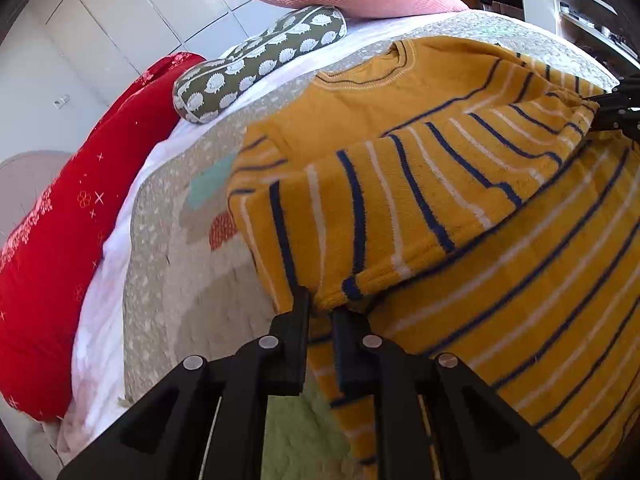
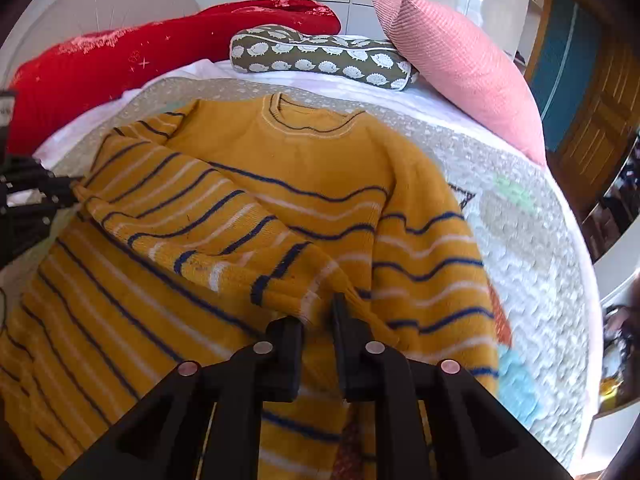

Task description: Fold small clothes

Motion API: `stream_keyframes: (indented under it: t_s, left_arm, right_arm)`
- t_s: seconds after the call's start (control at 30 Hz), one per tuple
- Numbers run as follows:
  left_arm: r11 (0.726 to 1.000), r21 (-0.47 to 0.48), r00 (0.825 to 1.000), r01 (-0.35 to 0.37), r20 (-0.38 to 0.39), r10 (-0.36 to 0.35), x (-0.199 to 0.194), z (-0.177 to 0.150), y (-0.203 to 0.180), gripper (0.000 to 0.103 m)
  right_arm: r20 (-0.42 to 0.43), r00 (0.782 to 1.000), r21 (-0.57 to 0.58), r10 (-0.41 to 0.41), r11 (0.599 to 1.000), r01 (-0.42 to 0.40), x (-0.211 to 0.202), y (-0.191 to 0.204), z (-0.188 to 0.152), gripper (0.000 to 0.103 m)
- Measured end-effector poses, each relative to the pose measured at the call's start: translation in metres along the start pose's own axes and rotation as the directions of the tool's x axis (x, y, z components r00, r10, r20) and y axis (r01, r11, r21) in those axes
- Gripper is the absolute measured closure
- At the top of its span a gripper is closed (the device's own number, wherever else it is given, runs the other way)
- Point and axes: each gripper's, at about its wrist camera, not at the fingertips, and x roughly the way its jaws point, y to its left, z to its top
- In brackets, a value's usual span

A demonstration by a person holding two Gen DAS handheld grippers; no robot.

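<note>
A mustard yellow sweater [image 1: 500,260] with navy and white stripes lies on the bed, neck away from me; it also shows in the right wrist view [image 2: 280,200]. A striped fold of it is lifted across the body. My left gripper [image 1: 320,304] is shut on one end of that fold. My right gripper [image 2: 320,312] is shut on the other end. The right gripper's black fingers show at the right edge of the left wrist view [image 1: 616,112]. The left gripper shows at the left edge of the right wrist view [image 2: 28,196].
The sweater lies on a grey patterned quilt [image 2: 520,248]. At the head of the bed lie a red pillow [image 2: 120,60], a green hedgehog-print bolster [image 2: 320,58] and a pink cushion [image 2: 464,64]. White cupboards stand behind; a wooden door [image 2: 592,120] is at right.
</note>
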Motion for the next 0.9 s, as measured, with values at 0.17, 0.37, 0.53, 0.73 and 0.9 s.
stream_keyframes:
  t_s: [0.17, 0.37, 0.53, 0.73, 0.9]
  left_arm:
    - [0.992, -0.104, 0.997, 0.072, 0.025, -0.070, -0.035, -0.035, 0.025, 0.092]
    - [0.962, -0.247, 0.993, 0.113, 0.073, -0.098, -0.061, -0.058, 0.052, 0.083]
    - [0.939, -0.325, 0.993, 0.116, 0.068, -0.099, -0.053, -0.061, 0.056, 0.080]
    - [0.926, -0.345, 0.987, 0.153, 0.104, -0.124, -0.056, -0.063, 0.050, 0.072]
    - [0.910, -0.380, 0.985, 0.164, 0.118, -0.128, -0.055, -0.063, 0.055, 0.070]
  right_arm:
    - [-0.086, 0.984, 0.012, 0.155, 0.988, -0.154, -0.024, 0.004, -0.030, 0.081]
    - [0.069, 0.995, 0.115, 0.070, 0.990, -0.078, -0.057, -0.027, -0.006, 0.081]
    - [0.027, 0.999, 0.142, 0.037, 0.989, -0.040, -0.007, -0.027, 0.031, 0.081]
    - [-0.081, 0.993, 0.088, 0.088, 0.993, -0.081, 0.048, 0.004, 0.038, 0.081]
    - [-0.127, 0.990, -0.004, 0.055, 0.998, -0.056, 0.047, 0.028, 0.024, 0.097]
